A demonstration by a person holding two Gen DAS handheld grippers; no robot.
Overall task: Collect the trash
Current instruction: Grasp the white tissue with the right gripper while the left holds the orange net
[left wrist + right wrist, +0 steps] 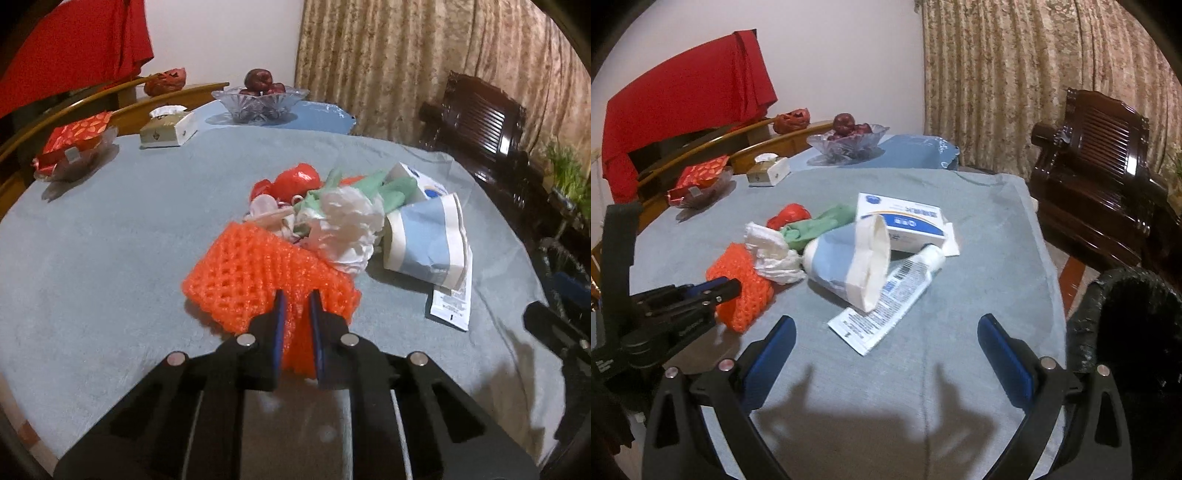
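Patterned beige curtain (1034, 74), dark wooden chair (1100, 162)

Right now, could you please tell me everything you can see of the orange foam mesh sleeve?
The orange foam mesh sleeve is a soft, squashy netted fruit wrap with an open diamond weave, flattened and slightly bunched. It lies on the grey-blue tablecloth at the near-left edge of the trash pile. The left hand-held gripper is shut on its near edge, blue pads pinching the foam. Its far side meets a crumpled white plastic bag. The open right hand-held gripper is apart from it.

Orange foam net (258, 266) heads the trash heap (849, 243)
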